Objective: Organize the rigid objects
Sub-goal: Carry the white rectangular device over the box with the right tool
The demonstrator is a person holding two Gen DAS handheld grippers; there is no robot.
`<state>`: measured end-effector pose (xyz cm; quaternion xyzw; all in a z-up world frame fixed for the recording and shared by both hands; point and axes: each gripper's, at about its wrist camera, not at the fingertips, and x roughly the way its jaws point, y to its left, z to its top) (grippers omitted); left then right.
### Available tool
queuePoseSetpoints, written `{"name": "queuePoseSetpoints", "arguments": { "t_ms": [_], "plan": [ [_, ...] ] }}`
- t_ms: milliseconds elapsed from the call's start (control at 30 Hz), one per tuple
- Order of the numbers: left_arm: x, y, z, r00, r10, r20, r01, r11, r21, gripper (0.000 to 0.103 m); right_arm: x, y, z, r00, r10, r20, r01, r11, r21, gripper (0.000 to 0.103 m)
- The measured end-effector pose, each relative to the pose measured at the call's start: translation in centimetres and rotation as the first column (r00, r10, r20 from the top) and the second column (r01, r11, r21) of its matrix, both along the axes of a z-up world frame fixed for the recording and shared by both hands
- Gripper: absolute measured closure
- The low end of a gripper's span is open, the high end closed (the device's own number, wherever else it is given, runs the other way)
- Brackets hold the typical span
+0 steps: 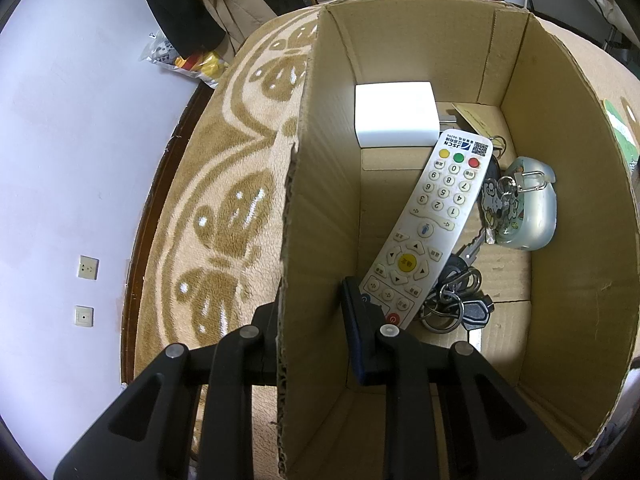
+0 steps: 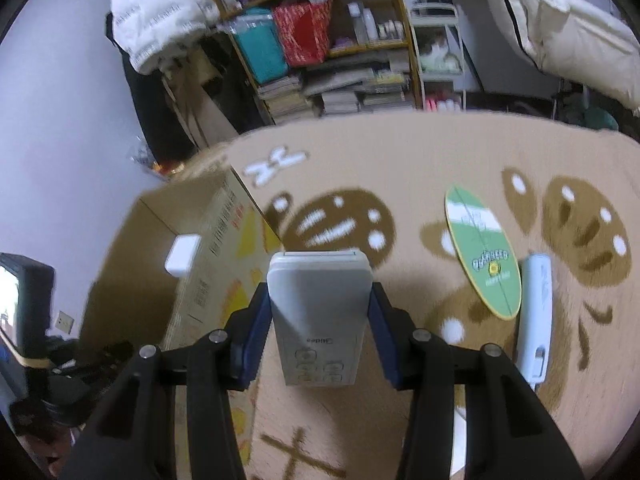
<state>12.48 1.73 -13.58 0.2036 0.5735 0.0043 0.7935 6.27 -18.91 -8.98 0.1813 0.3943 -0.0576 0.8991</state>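
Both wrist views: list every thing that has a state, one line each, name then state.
cardboard box: open-topped, its wall between the left gripper's fingers.
left gripper: astride the box wall.
white remote: lying in the box, buttons up.
keys: in the box, beside the remote.
white block: in the box.
right gripper: shut on the grey remote.
grey remote: held, buttons up.
round coaster: flat on the rug.
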Motion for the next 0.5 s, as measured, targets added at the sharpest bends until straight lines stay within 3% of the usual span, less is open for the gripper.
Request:
{"name": "queuePoseSetpoints", "arguments": {
  "t_ms": [200, 500],
  "plan": [
    [0.0, -0.1, 0.0, 1.000, -0.002, 0.000, 0.002, 1.000, 0.003, 0.079, -0.5, 1.1, 4.2, 0.987, 0.016, 0.158, -0.005, 0.997, -0.072, 0.053],
    [0.0, -0.1, 0.0, 1.000, -0.002, 0.001, 0.002, 1.000, 0.006, 0.079, -1.2, 3.3, 8.0, 0.959, 0.072, 0.274, -0.052, 0.996, -0.078, 0.053]
  ]
}}
